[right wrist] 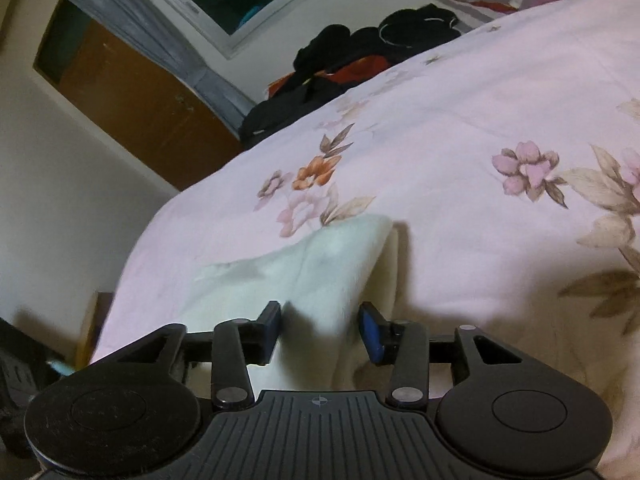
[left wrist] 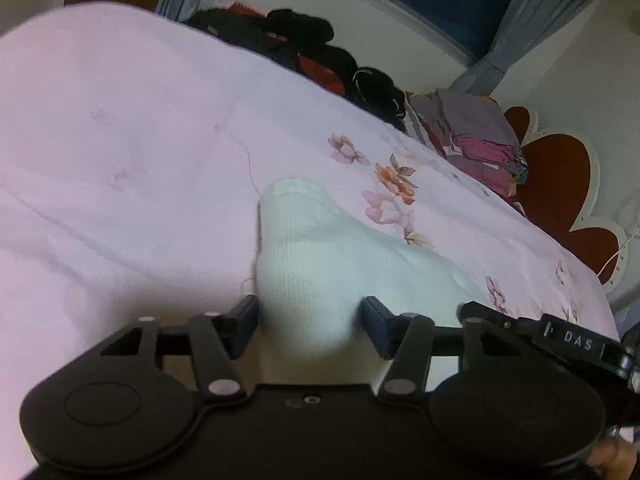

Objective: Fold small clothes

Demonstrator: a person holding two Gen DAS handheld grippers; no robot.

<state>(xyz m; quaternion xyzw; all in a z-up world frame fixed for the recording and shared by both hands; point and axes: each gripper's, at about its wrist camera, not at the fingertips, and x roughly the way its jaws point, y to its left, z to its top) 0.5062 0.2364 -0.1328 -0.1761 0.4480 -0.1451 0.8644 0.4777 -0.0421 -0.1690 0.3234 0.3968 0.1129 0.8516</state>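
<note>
Lying on the pink floral bedspread [left wrist: 160, 128], a white knit sock [left wrist: 316, 248] sits between both grippers' part-open jaws, unclamped.

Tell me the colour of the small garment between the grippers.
White garment, a plain ribbed knit; clearest in the left wrist view.

The near end of the white sock [left wrist: 320, 264] is hidden behind the left gripper [left wrist: 310, 320], and blur leaves it unclear whether the fingers [left wrist: 248, 316] touch it. At 12 o'clock, the dark clothes pile [left wrist: 304, 52] is an unreadable heap (separate garments can't be told). The bed [right wrist: 460, 128] runs off the picture's edge at 3 o'clock.
</note>
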